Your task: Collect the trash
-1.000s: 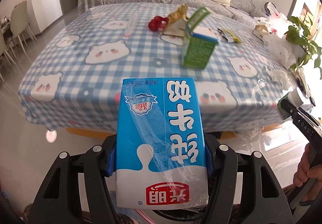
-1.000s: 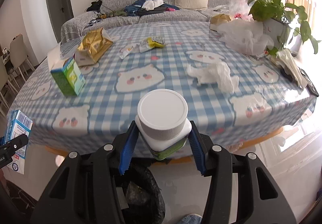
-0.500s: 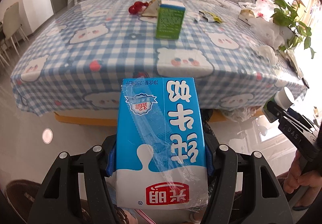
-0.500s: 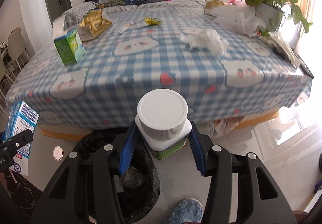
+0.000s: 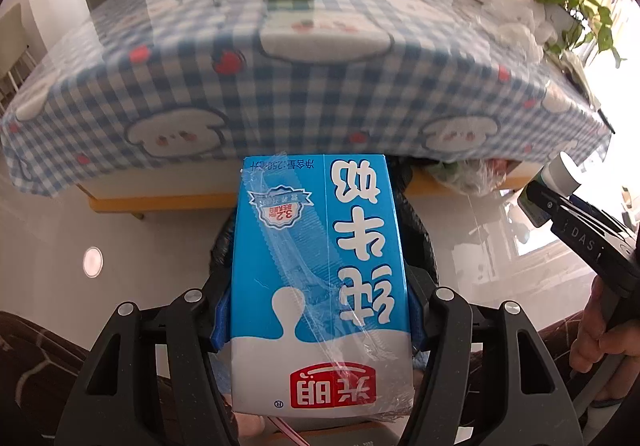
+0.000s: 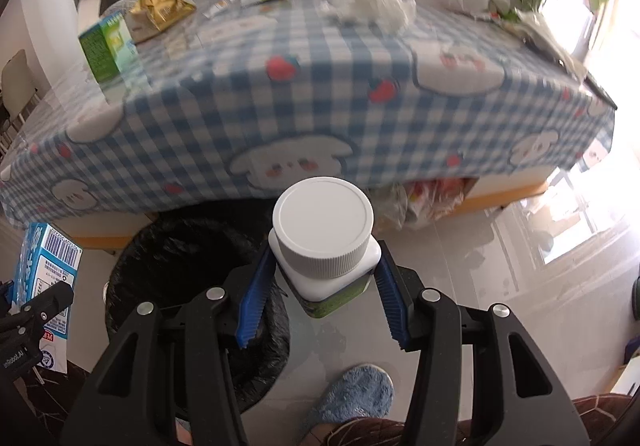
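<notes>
Disposal step: left gripper (image 5: 318, 310) jaws grasp a milk carton (image 5: 320, 278), right gripper (image 6: 320, 294) jaws a white-capped bottle (image 6: 324, 242); next, release both over the black bin (image 6: 180, 270) below.

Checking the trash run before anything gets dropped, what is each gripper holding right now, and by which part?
The left gripper clamps a blue milk carton by its narrow sides, low down. The right gripper clamps a white-capped bottle by its body, below the cap.
</notes>
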### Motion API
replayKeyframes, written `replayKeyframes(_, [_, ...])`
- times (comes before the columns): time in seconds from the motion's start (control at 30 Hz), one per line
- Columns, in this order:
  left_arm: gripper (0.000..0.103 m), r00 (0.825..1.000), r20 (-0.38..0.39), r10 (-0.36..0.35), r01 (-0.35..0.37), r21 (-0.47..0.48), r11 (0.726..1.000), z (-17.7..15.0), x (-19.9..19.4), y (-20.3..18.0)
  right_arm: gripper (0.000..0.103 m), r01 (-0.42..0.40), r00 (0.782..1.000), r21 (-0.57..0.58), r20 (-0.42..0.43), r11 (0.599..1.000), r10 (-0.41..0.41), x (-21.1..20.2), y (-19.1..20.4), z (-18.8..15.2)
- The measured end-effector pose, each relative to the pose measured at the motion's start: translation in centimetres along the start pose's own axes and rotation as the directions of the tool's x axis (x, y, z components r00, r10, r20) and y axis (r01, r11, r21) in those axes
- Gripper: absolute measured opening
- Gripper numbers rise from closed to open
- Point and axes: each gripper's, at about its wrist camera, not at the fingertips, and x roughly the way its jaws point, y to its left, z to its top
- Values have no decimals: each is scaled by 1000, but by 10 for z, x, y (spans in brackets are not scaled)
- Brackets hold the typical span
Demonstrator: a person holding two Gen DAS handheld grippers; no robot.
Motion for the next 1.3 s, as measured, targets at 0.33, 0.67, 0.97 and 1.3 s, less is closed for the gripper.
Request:
replayKeyframes(0.33, [62, 1000, -26, 12, -12, 11, 1000, -16, 31, -9, 48, -7, 1000, 2, -29, 1000, 7, 17, -9, -18])
replayKeyframes(0.67, [62, 998, -50, 37, -37, 9, 999, -22, 67, -11, 48, -3, 997, 13, -78, 1000, 5, 33, -10, -33])
replayKeyframes(0.97, [62, 996, -73, 51, -49, 31, 998, -26, 86, -22, 48, 16, 995, 23, -101, 1000, -13, 41, -18, -39])
replayKeyframes(1.3, [65, 998, -47, 42, -38, 72, 997, -27, 88, -35, 48, 20, 995, 25, -100, 999, -18, 42, -20, -40])
